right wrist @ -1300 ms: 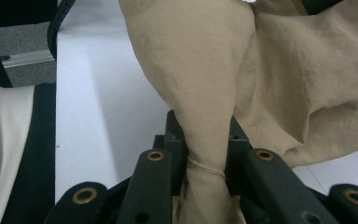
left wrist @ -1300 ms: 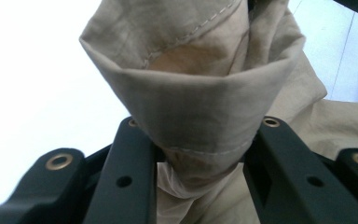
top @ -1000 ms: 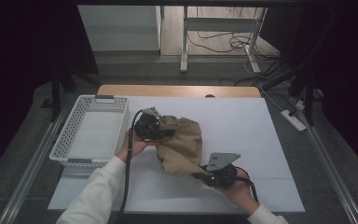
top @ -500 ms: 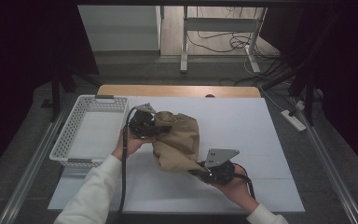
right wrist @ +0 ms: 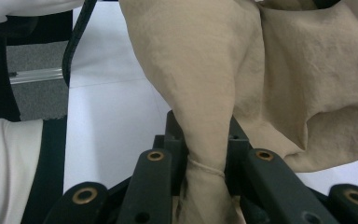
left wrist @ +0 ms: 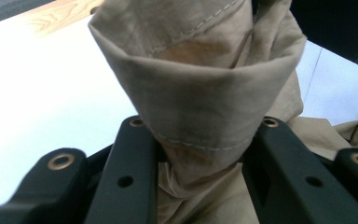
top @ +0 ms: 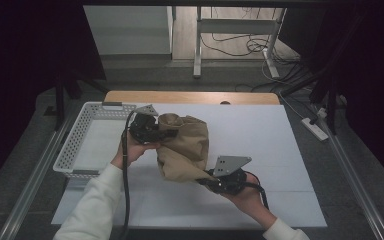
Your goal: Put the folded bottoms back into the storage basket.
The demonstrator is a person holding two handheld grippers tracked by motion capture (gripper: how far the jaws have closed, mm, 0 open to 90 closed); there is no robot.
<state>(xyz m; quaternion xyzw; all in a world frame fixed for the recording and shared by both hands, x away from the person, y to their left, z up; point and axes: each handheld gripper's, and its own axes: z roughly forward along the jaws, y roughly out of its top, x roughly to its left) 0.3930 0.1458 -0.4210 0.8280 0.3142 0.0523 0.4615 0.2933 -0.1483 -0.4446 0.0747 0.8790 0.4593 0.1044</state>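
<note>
A tan cloth garment [top: 185, 147] hangs bunched between my two grippers above the white table [top: 280, 135]. My left gripper [top: 165, 133] holds its upper left part, shut on a hemmed fold of the cloth [left wrist: 200, 107] that stands up between the jaws. My right gripper [top: 204, 178] is at the cloth's lower right corner, shut on a narrow twisted end [right wrist: 205, 154]. In the right gripper view the cloth [right wrist: 279, 79] spreads up and to the right, and the person's white sleeve [right wrist: 9, 163] and the left gripper's black cable [right wrist: 77, 37] show at left.
A white perforated basket [top: 82, 135] sits at the table's left edge, right beside the left hand. A wooden strip [top: 190, 96] runs along the far edge. A power strip [top: 315, 128] and cables lie on the floor at right.
Both grippers have risen a little with the cloth and drifted rightward. The cloth now hangs higher and more bunched between them.
</note>
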